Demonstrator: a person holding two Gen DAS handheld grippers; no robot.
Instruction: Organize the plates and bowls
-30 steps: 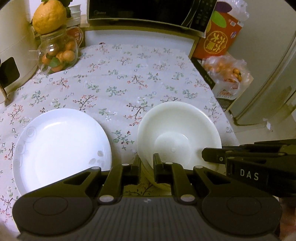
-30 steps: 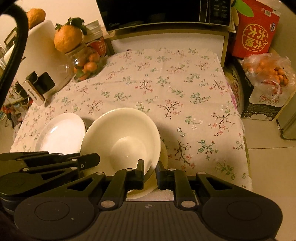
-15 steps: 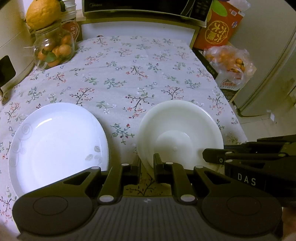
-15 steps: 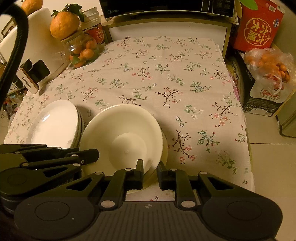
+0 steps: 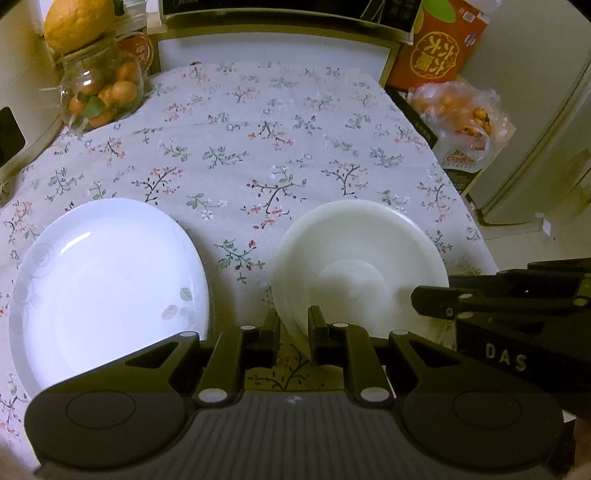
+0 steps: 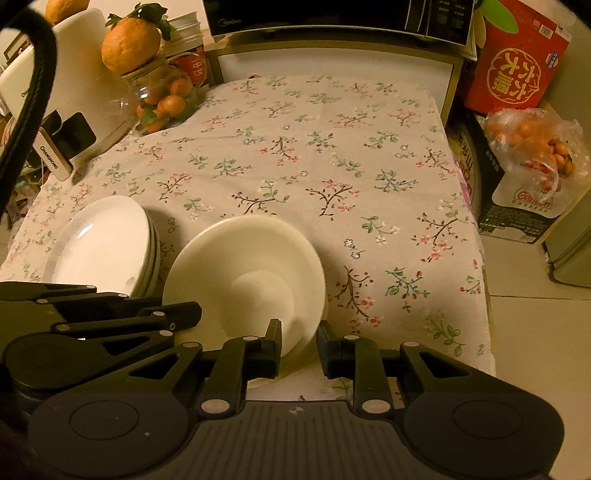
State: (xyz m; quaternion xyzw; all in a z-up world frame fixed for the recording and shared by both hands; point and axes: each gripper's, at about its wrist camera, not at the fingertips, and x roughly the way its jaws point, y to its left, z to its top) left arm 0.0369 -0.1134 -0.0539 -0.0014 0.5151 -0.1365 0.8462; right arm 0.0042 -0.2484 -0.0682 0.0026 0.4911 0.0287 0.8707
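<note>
Both grippers straddle the near rim of the bowl [image 5: 360, 258], which sits on the tablecloth [image 5: 258, 147] just right of the stacked plates [image 6: 99, 243]. We see the right gripper [image 6: 298, 338] opening, its right pad clear of the rim; the left gripper [image 5: 293, 325] is nearly closed on the rim, though contact is hard to judge. We should release both sides evenly, then withdraw without dragging the bowl.

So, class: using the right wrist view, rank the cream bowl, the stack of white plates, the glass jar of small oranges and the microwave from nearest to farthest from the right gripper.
1. Cream bowl: its near rim lies between the opening jaws of the right gripper.
2. Stack of white plates: left of the bowl.
3. Glass jar of small oranges: far left corner.
4. Microwave: beyond the table's far edge.
</note>
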